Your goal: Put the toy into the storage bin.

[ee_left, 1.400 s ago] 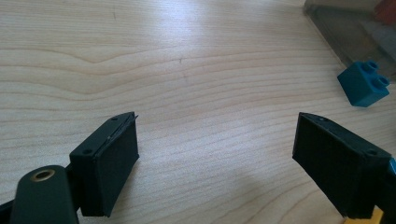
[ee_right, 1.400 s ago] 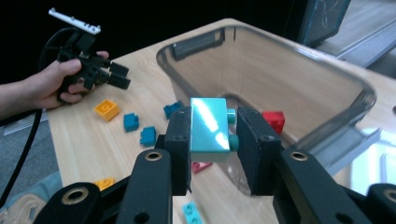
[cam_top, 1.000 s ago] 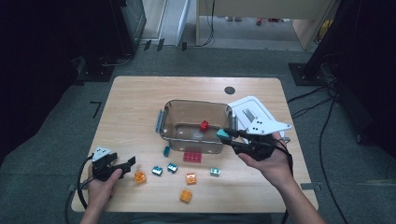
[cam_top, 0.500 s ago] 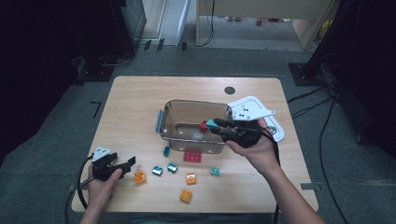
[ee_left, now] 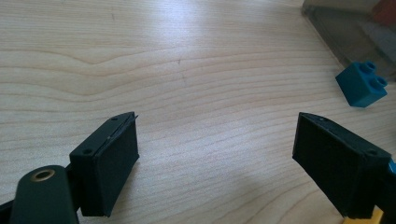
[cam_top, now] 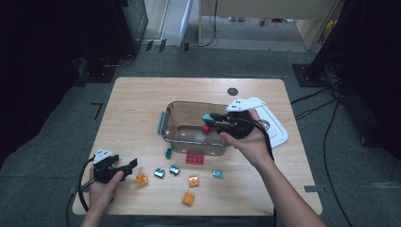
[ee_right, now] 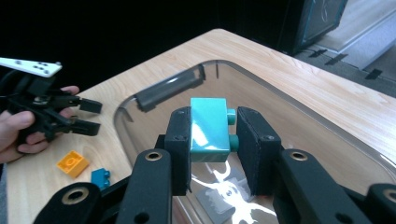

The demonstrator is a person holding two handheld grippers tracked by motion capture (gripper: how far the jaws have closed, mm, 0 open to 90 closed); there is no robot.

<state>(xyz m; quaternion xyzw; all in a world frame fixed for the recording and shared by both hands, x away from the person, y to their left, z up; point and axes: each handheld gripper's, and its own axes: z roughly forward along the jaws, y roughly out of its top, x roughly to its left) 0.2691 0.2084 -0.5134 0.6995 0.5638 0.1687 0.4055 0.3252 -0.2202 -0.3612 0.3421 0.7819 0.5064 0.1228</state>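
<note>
While gripped, glossy teal brick (ee_right: 208, 129), translucent rounded bin (ee_right: 299, 116), wood-grain table (ee_left: 187, 70)

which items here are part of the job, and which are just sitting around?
In the job:
- right tool, shut on a teal brick
- clear bin below it, red brick already inside
- loose bricks on the table: orange, teal, red plate

Lying about:
- white lid beside the bin
- left tool, open, resting on the table

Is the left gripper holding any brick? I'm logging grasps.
No, the left gripper has its black jaws wide apart over bare wooden table.
</note>
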